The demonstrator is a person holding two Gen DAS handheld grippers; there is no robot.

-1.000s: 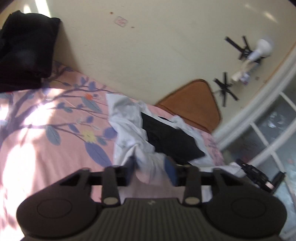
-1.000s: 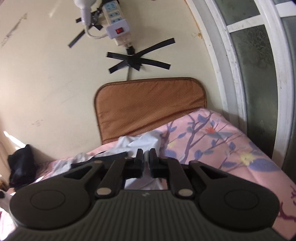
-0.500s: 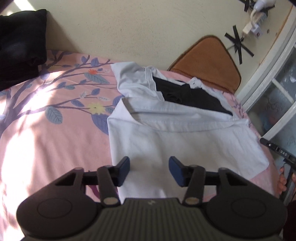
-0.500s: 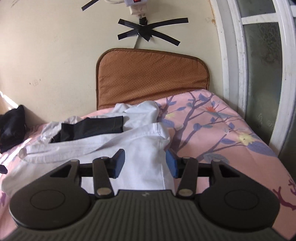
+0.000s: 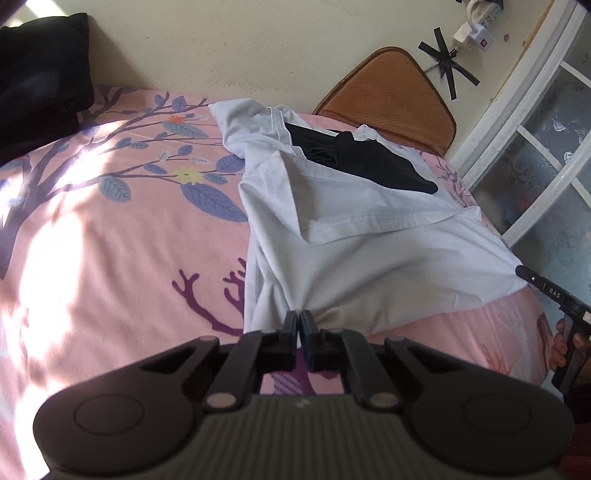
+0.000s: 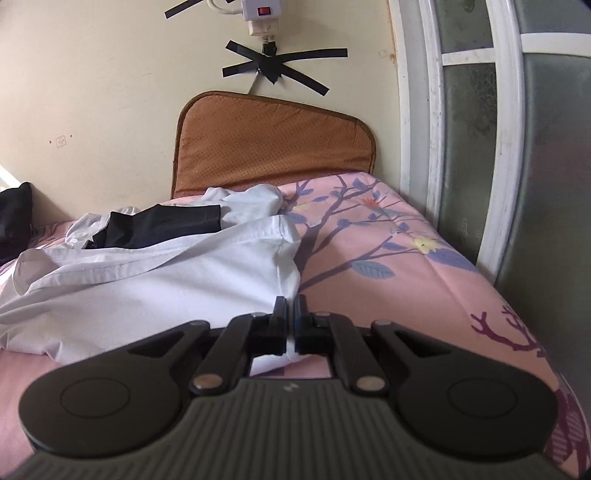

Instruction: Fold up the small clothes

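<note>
A white T-shirt (image 5: 369, 266) lies spread on the pink floral bedsheet (image 5: 110, 240), with its far part folded over toward me. My left gripper (image 5: 299, 319) is shut on the shirt's near left corner. My right gripper (image 6: 290, 306) is shut on the shirt's (image 6: 147, 288) near right corner; it shows at the right edge of the left wrist view (image 5: 546, 291). A black garment (image 5: 354, 158) lies on a second white garment (image 5: 251, 125) behind the shirt; it also shows in the right wrist view (image 6: 162, 225).
A brown cushion (image 6: 273, 144) leans on the cream wall at the bed's head. A black pile (image 5: 37, 81) sits at the far left. A white-framed window (image 6: 480, 129) borders the bed's right side. A power strip (image 6: 262, 14) hangs taped to the wall.
Half a second ago both grippers were open over the laid-out shirt. Both have since closed on its near corners, and the fabric now bunches at the fingertips.
</note>
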